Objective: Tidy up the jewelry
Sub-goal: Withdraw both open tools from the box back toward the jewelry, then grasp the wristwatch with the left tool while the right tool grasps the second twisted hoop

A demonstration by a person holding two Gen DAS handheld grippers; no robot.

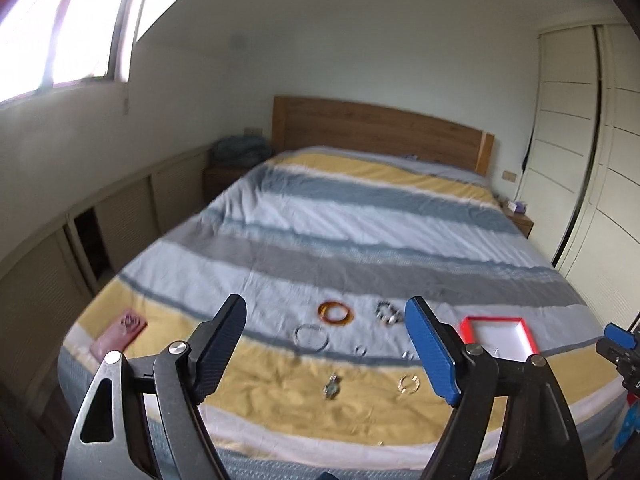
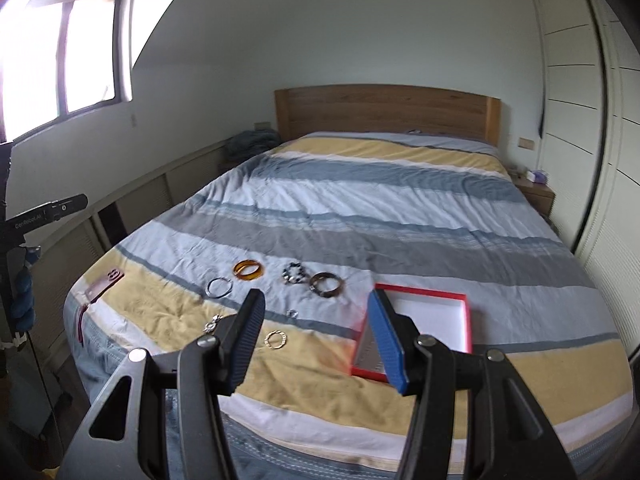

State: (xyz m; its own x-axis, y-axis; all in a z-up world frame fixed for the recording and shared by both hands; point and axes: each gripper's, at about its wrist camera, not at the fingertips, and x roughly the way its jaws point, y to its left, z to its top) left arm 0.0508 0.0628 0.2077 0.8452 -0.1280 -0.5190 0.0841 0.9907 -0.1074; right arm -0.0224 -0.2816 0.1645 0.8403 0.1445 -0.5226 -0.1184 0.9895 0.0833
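Jewelry lies on the striped bed cover: an orange bangle (image 1: 336, 312) (image 2: 249, 269), a thin silver hoop (image 1: 311, 337) (image 2: 219, 287), a dark beaded bracelet (image 1: 388, 312) (image 2: 293, 273), a brown mottled bangle (image 2: 327, 284), a gold chain bracelet (image 1: 409, 384) (image 2: 276, 339), a small ring (image 2: 293, 313) and a silver clasp piece (image 1: 333, 385). A red-edged white box (image 1: 500, 338) (image 2: 430, 316) sits to their right. My left gripper (image 1: 326, 348) and right gripper (image 2: 318, 332) are both open and empty, held above the bed's near end.
A pink phone case (image 1: 120, 334) (image 2: 105, 282) lies at the bed's left corner. The wooden headboard (image 2: 386, 110) is at the far end. Low cabinets (image 1: 120, 220) run along the left wall, wardrobe doors (image 2: 580, 120) along the right.
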